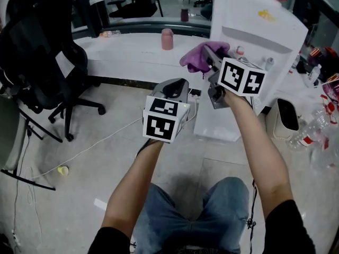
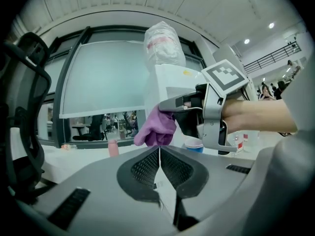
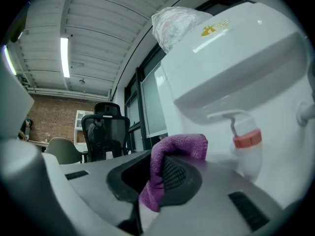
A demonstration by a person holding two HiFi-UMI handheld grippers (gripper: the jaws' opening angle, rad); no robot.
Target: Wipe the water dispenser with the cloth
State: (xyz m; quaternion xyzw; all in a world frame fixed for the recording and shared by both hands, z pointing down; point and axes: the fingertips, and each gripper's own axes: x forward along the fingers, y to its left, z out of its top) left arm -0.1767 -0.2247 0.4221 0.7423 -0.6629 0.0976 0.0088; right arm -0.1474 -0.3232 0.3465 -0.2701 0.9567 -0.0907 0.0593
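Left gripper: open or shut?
Shut. The left gripper has its jaws pressed together, empty; the cloth sits in the right gripper.

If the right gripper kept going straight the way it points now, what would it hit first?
Likely the white front of the water dispenser, left of its red tap, with the purple cloth in the right gripper touching first. Depth is unclear.
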